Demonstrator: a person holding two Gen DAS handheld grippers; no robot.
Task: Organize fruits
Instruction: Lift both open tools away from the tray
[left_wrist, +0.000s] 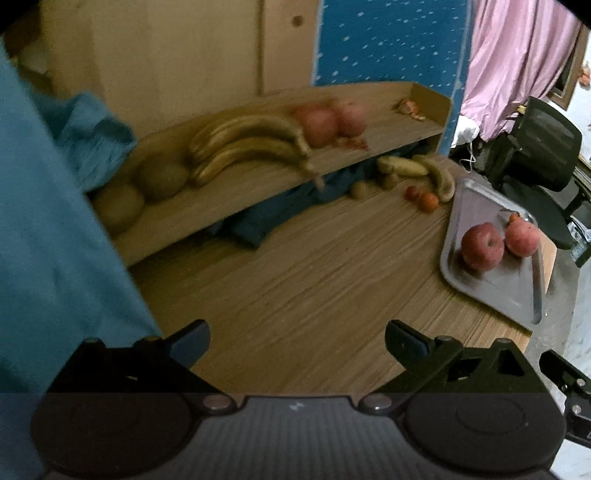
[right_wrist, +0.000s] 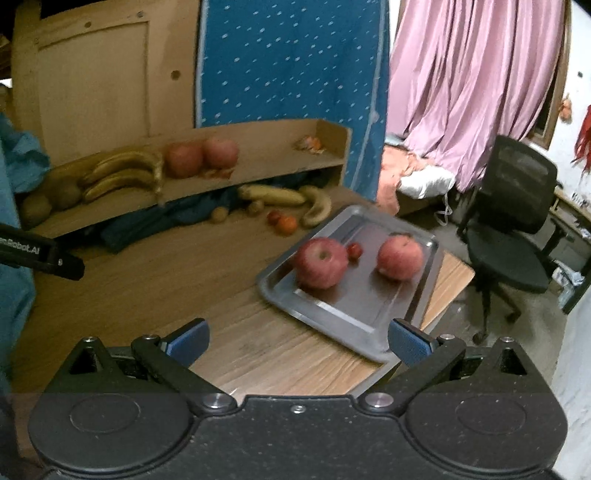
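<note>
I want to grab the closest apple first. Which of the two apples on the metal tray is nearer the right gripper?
The left apple, beside the small red fruit; the other apple sits farther right.

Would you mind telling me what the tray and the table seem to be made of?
The tray looks like metal, probably stainless steel: grey, shiny, mirroring the apples. The table looks like wood or wood-look laminate: brown with streaky grain lines; which one is unclear.

Two red apples (right_wrist: 320, 263) and a small red fruit (right_wrist: 355, 250) sit on a metal tray (right_wrist: 332, 310); bananas (right_wrist: 284, 197) and small fruits (right_wrist: 283, 222) lie behind the tray.
</note>
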